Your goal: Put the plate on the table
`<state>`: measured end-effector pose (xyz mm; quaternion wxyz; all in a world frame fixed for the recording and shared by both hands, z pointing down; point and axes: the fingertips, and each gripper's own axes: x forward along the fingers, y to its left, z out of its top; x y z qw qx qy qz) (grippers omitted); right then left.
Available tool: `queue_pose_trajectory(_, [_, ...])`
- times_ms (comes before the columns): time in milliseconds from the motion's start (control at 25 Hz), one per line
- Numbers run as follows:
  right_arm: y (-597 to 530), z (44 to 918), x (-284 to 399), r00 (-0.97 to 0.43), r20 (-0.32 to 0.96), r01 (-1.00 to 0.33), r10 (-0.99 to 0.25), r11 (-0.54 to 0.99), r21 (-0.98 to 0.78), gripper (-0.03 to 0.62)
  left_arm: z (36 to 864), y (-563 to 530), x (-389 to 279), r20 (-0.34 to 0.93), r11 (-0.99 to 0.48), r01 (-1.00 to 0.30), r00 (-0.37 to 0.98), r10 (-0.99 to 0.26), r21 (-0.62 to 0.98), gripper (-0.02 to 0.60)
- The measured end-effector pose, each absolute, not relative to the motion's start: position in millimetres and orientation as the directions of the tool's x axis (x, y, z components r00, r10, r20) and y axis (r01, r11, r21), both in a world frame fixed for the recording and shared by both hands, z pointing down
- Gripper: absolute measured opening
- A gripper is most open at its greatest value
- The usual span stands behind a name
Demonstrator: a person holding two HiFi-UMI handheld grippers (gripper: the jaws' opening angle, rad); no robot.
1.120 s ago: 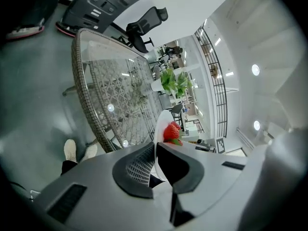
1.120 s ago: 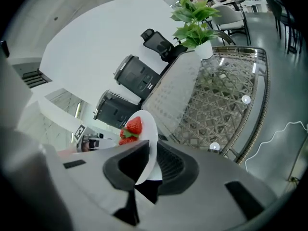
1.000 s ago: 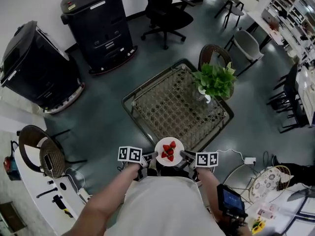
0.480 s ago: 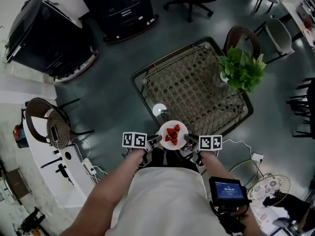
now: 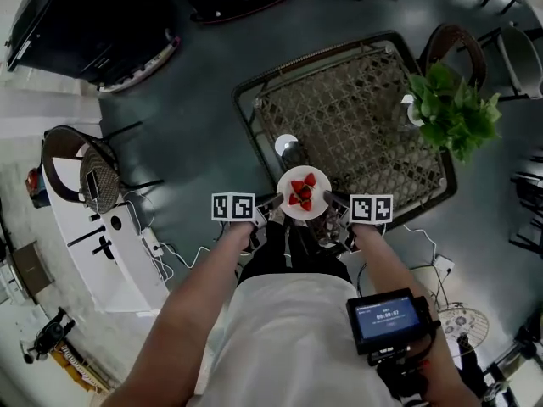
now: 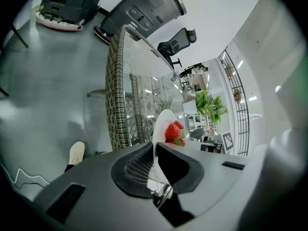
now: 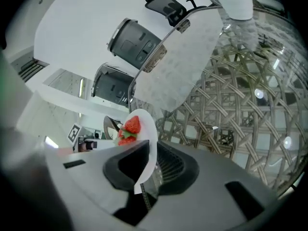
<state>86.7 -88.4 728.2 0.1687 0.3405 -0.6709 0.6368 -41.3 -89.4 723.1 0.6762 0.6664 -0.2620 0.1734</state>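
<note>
A white plate (image 5: 303, 195) with red strawberries (image 5: 301, 197) is held level between my two grippers. My left gripper (image 5: 271, 203) is shut on its left rim, my right gripper (image 5: 333, 202) on its right rim. The plate hovers at the near corner of the glass-topped wicker table (image 5: 356, 134). In the left gripper view the plate (image 6: 160, 125) stands edge-on between the jaws of the left gripper (image 6: 155, 154), strawberries (image 6: 174, 131) beyond. The right gripper view shows the plate (image 7: 150, 137) clamped in the right gripper (image 7: 147, 166), with the table (image 7: 240, 95) just ahead.
A potted green plant (image 5: 454, 113) stands on the table's far right corner. Black bins (image 5: 76, 24) line the far left. A wicker chair (image 5: 72, 164) and a white counter (image 5: 114, 248) lie to the left, another chair (image 5: 454, 45) beyond the table. Cables (image 5: 428, 265) trail on the floor.
The person has walked forward with the plate held in both grippers. The table has come nearer, and the plate now hangs at its near corner. Both grips are unchanged.
</note>
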Motion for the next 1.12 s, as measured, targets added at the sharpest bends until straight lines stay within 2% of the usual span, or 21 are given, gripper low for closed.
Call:
queue_pose_trajectory(280, [-125.4, 750.7, 81.9, -0.703, 0.673, -0.693, -0.231, 0.005, -0.721, 0.041, 748.4, -116.9, -46.3, 0.626, 0.093, -0.620, 0.760, -0.175, 0.779, 0.015])
queue_pose_trajectory(480, [-149.3, 749.2, 88.0, -0.684, 0.676, -0.708, -0.274, 0.022, -0.706, 0.041, 748.4, -141.9, -40.3, 0.625, 0.073, -0.625, 0.754, -0.200, 0.777, 0.015])
queue_pose_trajectory(840, [-172.7, 745.3, 122.9, -0.603, 0.707, -0.752, -0.369, -0.030, -0.658, 0.041, 747.6, -176.4, -5.3, 0.656, 0.004, -0.664, 0.738, -0.159, 0.748, 0.017])
queue_pose_trajectory(1120, [-173.1, 753.0, 134.4, -0.581, 0.720, -0.765, -0.379, -0.046, -0.642, 0.041, 757.7, -180.7, 7.2, 0.695, -0.026, -0.702, 0.709, -0.123, 0.712, 0.023])
